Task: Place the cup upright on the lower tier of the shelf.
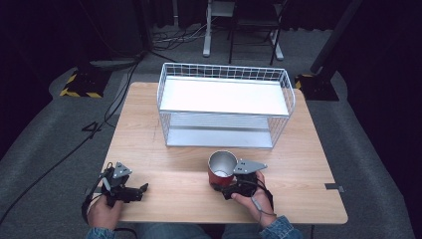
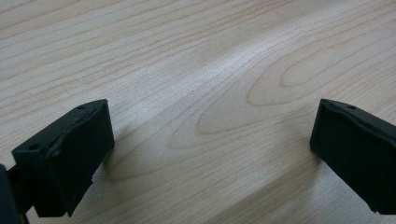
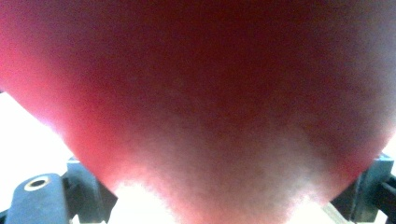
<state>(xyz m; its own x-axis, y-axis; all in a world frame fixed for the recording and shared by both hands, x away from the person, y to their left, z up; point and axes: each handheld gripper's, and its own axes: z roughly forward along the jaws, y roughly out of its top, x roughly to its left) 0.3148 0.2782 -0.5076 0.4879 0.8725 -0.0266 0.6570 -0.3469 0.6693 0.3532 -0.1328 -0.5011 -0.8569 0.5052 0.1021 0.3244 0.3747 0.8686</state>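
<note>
- Standing upright on the wooden bench [image 1: 174, 144], toward its near edge and a little right of centre: a red cup [image 1: 222, 169] with a silvery inside, mouth facing up.
- Pressing in on the cup's lower body from the near right side: the right gripper [image 1: 225, 186], grasped by the person's right hand [image 1: 254, 196], its grey plate lying just beside the cup's rim.
- Looming blurred and very close in the right gripper view: the red cup wall [image 3: 201, 107], flanked low at either side by the dark jaws, apparently closing on the cup, though actual contact cannot be told.
- Resting at the near left corner of the bench, well apart from the cup: the left gripper [image 1: 144, 188], carried in the left hand [image 1: 105, 211] and pointing toward the right.
- Spreading wide in the left gripper view: the two black jaws of the left gripper [image 2: 212, 135], gripping nothing, with bare wood grain lying between them.
- Sitting at the far half of the bench, beyond the cup: a white wire basket rack [image 1: 226, 107] with a white top shelf and a lower shelf.
- Trailing across the grey floor at left: a black cable [image 1: 54, 164].
</note>
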